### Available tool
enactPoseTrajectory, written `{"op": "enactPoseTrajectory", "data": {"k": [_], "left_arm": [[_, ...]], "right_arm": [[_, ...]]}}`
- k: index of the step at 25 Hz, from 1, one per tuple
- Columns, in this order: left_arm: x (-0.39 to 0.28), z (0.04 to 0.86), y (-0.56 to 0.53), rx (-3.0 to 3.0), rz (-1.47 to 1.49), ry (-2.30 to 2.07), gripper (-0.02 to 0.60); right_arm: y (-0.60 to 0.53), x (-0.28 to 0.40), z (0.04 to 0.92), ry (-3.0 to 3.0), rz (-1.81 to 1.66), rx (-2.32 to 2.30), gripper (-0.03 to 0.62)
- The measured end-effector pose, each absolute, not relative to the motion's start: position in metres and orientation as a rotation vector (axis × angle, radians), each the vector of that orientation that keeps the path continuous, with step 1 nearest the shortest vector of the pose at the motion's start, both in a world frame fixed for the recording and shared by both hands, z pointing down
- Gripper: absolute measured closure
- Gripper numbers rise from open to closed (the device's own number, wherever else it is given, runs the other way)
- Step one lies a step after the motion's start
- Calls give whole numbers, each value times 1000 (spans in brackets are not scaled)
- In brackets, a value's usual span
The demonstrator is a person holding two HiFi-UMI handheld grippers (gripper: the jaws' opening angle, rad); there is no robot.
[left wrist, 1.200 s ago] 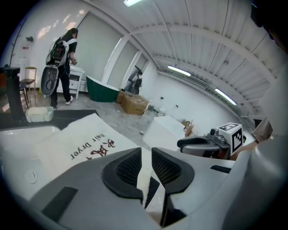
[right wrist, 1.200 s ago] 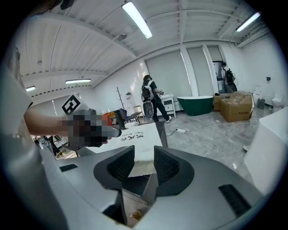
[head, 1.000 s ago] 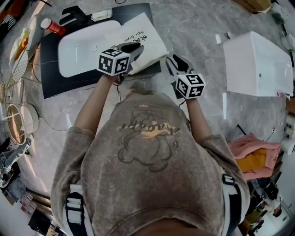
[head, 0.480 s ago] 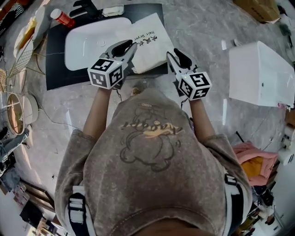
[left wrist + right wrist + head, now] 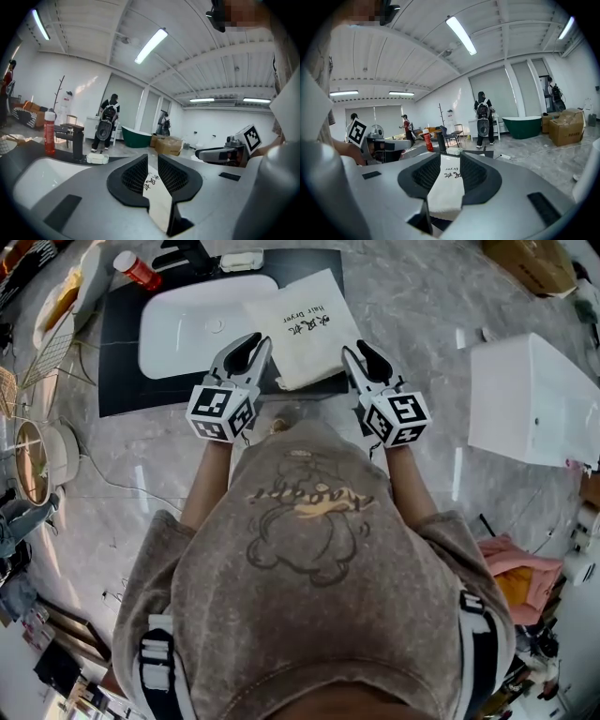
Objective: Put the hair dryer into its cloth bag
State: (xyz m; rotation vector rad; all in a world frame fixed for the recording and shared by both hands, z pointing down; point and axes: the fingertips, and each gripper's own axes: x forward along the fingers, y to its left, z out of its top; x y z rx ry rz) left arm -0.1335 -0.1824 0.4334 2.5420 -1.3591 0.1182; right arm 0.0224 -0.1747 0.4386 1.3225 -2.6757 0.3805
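A: Where was the cloth bag (image 5: pixel 305 329)?
B: On the counter (image 5: pixel 422 306), at 12 o'clock from the person, print side up. Its 9 o'clock part overlapped the end of the white basin (image 5: pixel 187 329). The rest lay on the black mat (image 5: pixel 117 371).
A: And the left gripper (image 5: pixel 251 341)?
B: At the bag's 8 o'clock edge, pointing to about 1 o'clock. The fingers (image 5: pixel 133 176) stood a narrow slit apart. Printed cloth showed through the slit, but the pads gripped nothing.
A: And the right gripper (image 5: pixel 356 351)?
B: At the bag's 4 o'clock edge, pointing to about 11 o'clock. Its fingers (image 5: pixel 476 173) stood wider apart. The cloth and its near edge filled the gap in view, and the pads did not press on it.
A: Anything else noted?
B: A red bottle (image 5: pixel 138 268) and a black faucet (image 5: pixel 183 254) stood at the basin's 11 to 12 o'clock.
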Motion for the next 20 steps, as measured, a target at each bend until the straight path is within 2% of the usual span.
{"op": "enactPoseTrajectory", "data": {"k": [7,10,15,20], "left_arm": [[-135,442,-174,2540,123,-1411,517],[-133,442,-174,2546,122,-1404,517],[-137,444,-172,2539,108,-1408,544],[-136,450,-167,2543,123,-1429,563]], "right_arm": [[-171,28,447,-2655,376,1363,500],[-169,31,447,-2650,372,1390,553],[-167,36,449,-2631,362,1437,595],[-162,39,453,-2615,363,1460,595]]}}
